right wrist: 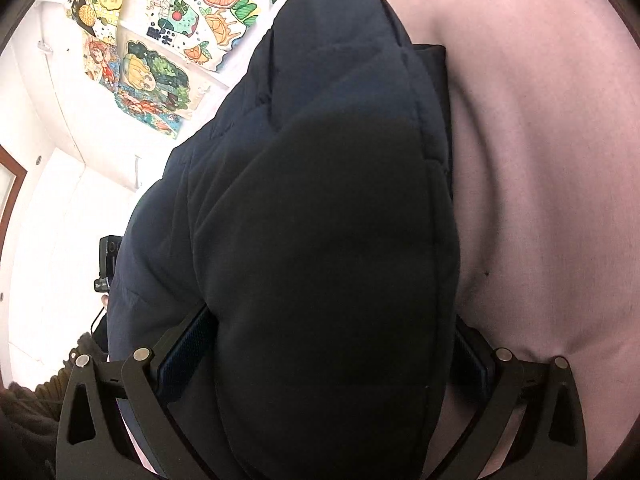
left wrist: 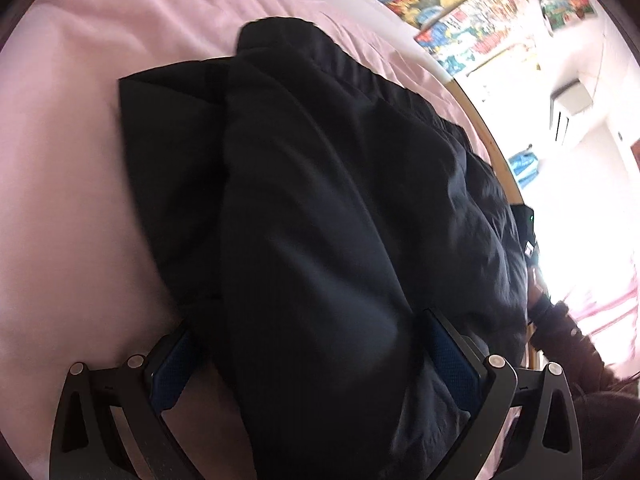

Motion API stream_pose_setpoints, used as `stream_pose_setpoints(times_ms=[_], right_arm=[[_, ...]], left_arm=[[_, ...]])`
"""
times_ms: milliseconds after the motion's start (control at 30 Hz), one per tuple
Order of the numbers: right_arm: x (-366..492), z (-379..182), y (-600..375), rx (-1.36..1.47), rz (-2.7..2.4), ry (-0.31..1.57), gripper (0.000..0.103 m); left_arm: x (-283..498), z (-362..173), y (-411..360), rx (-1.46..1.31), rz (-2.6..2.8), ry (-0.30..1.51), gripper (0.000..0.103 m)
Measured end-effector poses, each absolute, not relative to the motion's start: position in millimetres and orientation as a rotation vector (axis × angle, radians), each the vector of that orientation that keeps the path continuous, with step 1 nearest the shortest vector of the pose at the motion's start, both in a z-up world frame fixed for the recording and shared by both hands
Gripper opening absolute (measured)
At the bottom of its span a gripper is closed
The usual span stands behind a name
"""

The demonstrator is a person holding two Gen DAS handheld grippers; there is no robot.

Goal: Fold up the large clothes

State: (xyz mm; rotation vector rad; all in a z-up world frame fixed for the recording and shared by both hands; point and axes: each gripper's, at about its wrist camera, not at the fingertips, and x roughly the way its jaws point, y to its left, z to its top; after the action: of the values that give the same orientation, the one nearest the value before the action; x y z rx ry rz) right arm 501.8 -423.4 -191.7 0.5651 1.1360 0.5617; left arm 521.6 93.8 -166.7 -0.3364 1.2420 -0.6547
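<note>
Pink bed (left wrist: 72,184) under dark jacket (left wrist: 320,200). Jacket bulk gripped between pads of left tool (left wrist: 308,360) and right tool (right wrist: 332,356) alike. Long axis runs forward from both tools; neither judged nearer.

Blown-out daylight, motion blur, fisheye-warped edges.

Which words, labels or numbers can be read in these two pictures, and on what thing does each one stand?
No text can be read for certain.
Wall posters: one bears a few bold dark characters below a drawing, too blurred to read.
Colourful wall pictures: overexposed and smeared, no letters can be made out.
Small black device beside the dark padded jacket: a pale label, too small to read.
Jacket and pink bedsheet: no print visible.
</note>
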Motion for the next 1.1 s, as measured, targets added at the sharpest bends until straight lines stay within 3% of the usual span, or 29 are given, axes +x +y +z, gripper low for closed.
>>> stream_pose_setpoints(times_ms=[133, 200, 300, 367, 467, 667, 867, 1100], right_arm=[[495, -194, -430, 0.567, 0.563, 1.137, 0.102], [494, -194, -430, 0.567, 0.554, 1.144, 0.102], [492, -192, -430, 0.561, 0.538, 1.156, 0.101], [490, -189, -426, 0.563, 0.542, 1.153, 0.091], [485, -180, -423, 0.567, 0.521, 1.135, 0.078], [475, -163, -415, 0.527, 0.476, 1.095, 0.054], [456, -124, -402, 0.482, 0.376, 1.047, 0.031], [428, -34, -388, 0.343, 0.396, 1.021, 0.027]], left_arm=[[524, -168, 92, -0.343, -0.645, 1.259, 0.102], [523, -165, 90, -0.333, -0.641, 1.248, 0.095], [519, -159, 91, -0.322, -0.615, 1.221, 0.076], [516, -153, 91, -0.32, -0.578, 1.207, 0.059], [511, -143, 87, -0.306, -0.513, 1.189, 0.043], [499, -116, 57, -0.222, -0.321, 1.172, 0.024], [480, -72, 25, -0.097, -0.208, 1.143, 0.017], [435, 8, 22, -0.049, -0.147, 1.094, 0.017]])
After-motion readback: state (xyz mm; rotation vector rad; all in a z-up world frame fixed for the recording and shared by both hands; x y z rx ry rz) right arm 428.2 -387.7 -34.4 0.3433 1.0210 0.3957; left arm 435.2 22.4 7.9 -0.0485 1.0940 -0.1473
